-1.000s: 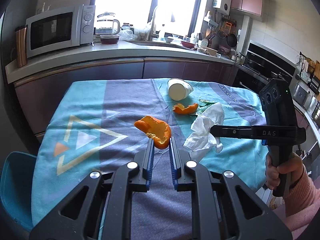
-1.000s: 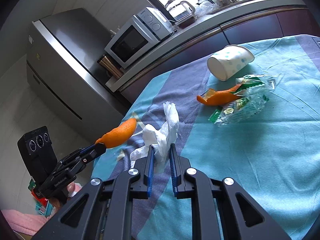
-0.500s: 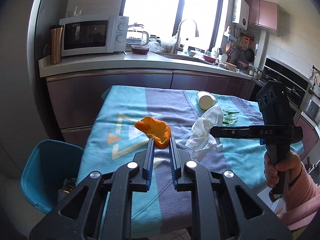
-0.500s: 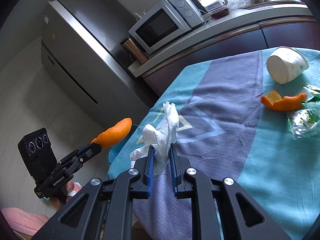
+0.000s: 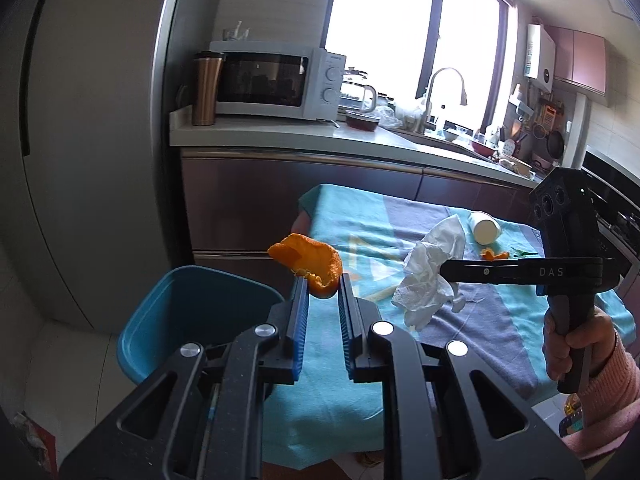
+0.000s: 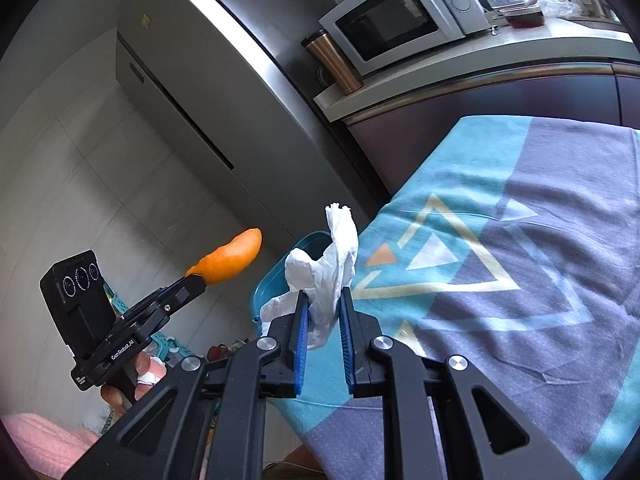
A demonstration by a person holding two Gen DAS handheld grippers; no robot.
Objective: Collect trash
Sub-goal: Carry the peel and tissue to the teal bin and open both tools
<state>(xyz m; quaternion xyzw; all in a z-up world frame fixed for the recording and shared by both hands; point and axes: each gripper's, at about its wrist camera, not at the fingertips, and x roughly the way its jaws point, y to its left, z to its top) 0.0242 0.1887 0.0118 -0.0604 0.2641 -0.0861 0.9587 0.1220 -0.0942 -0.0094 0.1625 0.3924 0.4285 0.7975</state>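
Counted: two orange peels, one crumpled tissue, one paper cup (image 5: 485, 227), one blue bin (image 5: 192, 312). Left gripper (image 5: 323, 286): jaws narrowly parted, clamped on the larger orange peel (image 5: 308, 264), held in the air just beyond the tabletop (image 5: 360, 232) edge, beside the bin. Right gripper (image 6: 323, 300): jaws pinching the tissue (image 6: 326, 264), level, above the tabletop's edge. The second peel (image 5: 494, 255) lies on the tabletop by the tipped cup.

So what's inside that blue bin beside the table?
The blue bin shows only bare blue inner walls; its bottom is hidden behind the left gripper, which holds an orange peel near its rim. The right gripper holds a crumpled tissue.
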